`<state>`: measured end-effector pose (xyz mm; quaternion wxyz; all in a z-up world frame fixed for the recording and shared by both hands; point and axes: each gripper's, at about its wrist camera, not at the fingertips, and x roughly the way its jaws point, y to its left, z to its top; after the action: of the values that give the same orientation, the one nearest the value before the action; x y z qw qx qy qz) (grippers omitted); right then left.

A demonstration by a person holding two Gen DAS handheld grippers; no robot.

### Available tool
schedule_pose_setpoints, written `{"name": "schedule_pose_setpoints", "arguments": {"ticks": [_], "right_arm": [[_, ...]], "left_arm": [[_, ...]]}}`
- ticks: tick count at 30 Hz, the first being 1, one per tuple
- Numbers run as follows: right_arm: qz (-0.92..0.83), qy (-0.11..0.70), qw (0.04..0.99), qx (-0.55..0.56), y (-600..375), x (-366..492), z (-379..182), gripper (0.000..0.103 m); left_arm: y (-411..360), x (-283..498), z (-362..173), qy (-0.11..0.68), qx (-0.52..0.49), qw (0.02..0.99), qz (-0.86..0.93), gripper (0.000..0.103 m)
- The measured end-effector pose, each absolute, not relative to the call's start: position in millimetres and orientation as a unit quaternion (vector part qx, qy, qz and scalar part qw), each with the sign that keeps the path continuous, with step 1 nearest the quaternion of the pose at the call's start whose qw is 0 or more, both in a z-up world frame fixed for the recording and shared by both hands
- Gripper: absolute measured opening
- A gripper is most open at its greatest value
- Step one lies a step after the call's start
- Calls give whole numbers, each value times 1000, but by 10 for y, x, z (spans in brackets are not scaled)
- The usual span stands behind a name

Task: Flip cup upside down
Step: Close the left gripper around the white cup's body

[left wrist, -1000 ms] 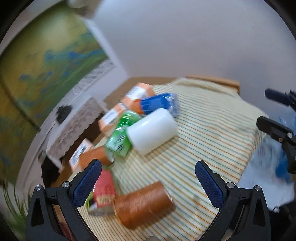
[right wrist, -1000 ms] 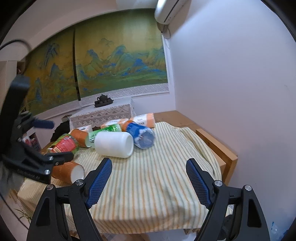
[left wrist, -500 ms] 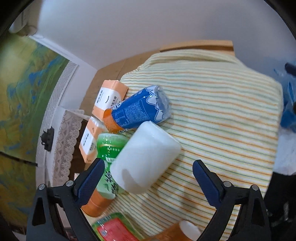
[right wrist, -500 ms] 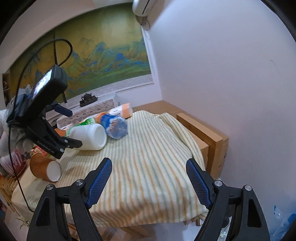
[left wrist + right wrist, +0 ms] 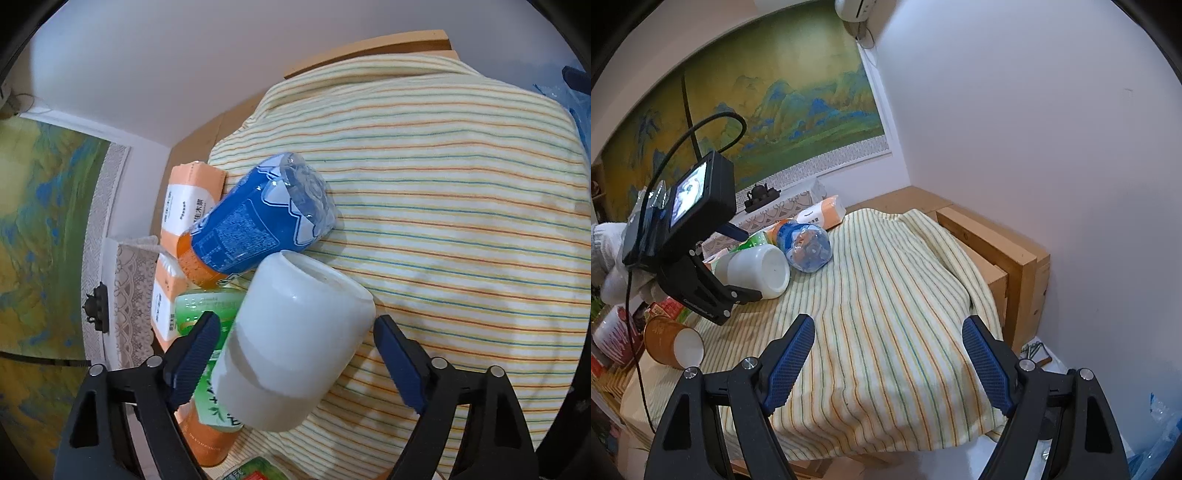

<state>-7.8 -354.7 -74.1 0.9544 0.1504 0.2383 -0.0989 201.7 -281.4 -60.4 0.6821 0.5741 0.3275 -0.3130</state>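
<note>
A white cup (image 5: 291, 339) lies on its side on the striped cloth (image 5: 461, 229). In the right wrist view the cup (image 5: 759, 271) shows its open mouth facing right. My left gripper (image 5: 295, 347) is open, its two blue pads on either side of the cup, not touching it. It shows in the right wrist view (image 5: 713, 291) at the cup. My right gripper (image 5: 888, 358) is open and empty, over the cloth's near part, well away from the cup.
A blue-labelled bottle (image 5: 258, 221) lies against the cup's far side. A green-labelled bottle (image 5: 207, 321) lies on its left. Orange tissue packs (image 5: 188, 199) sit behind. A brown cup (image 5: 670, 345) lies at the table's left end. A wooden frame (image 5: 993, 251) borders the right.
My left gripper has moved forward and down onto the white cup, which now sits between its pads. The right wrist view has turned a little to the right.
</note>
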Motion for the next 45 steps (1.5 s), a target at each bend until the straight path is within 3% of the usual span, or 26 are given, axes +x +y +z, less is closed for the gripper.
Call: {"name": "schedule_pose_setpoints", "arguments": {"ticks": [16, 31, 45], "right_arm": [[-92, 252, 948, 173, -3571, -5, -805, 79], [-93, 253, 946, 179, -3598, -37, -811, 79], [-46, 255, 946, 197, -3539, -140, -821, 81]], "left_arm": [[-2762, 1962, -652, 307, 573, 690, -319, 83], [-2782, 1167, -593, 292, 589, 659, -365, 83], [-2628, 801, -423, 324, 509, 699, -385, 86]]}}
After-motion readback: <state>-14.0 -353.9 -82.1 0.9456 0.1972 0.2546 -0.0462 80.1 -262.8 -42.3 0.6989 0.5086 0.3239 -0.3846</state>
